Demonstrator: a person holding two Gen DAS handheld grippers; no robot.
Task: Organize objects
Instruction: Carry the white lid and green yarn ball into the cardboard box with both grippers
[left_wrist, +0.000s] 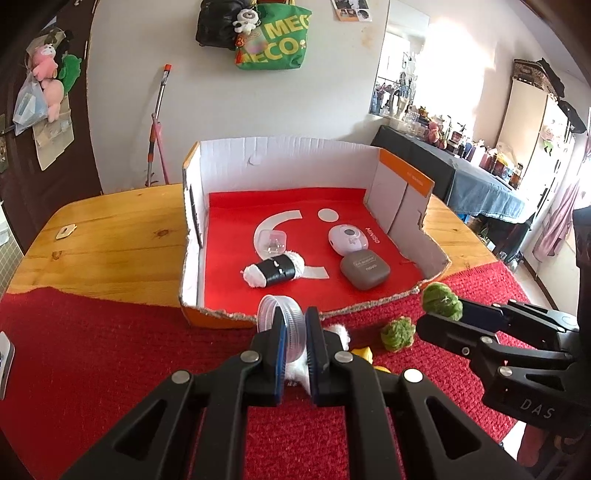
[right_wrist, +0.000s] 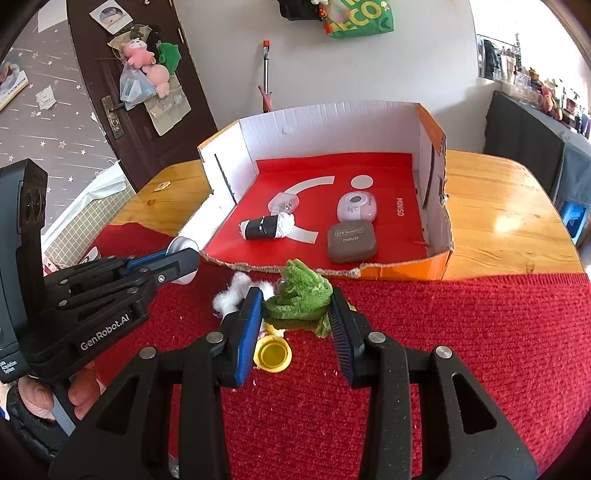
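My left gripper (left_wrist: 295, 325) is shut on a clear plastic lid (left_wrist: 284, 317), held upright just in front of the cardboard box (left_wrist: 284, 155); it also shows in the right wrist view (right_wrist: 183, 258). My right gripper (right_wrist: 297, 306) is shut on a green plush toy (right_wrist: 299, 291), held above the red mat; in the left wrist view the toy (left_wrist: 441, 301) sits at its fingertips. A white fluffy piece (right_wrist: 236, 291), a yellow cup (right_wrist: 273, 354) and a second green plush (left_wrist: 399, 334) lie on the mat.
The box has a red floor holding a black-and-white plush roll (left_wrist: 273, 273), a clear case (left_wrist: 271, 240), a white round case (left_wrist: 349, 238) and a grey eyeshadow case (left_wrist: 364, 271). The red mat (right_wrist: 480, 350) covers the near part of the wooden table (left_wrist: 110, 243).
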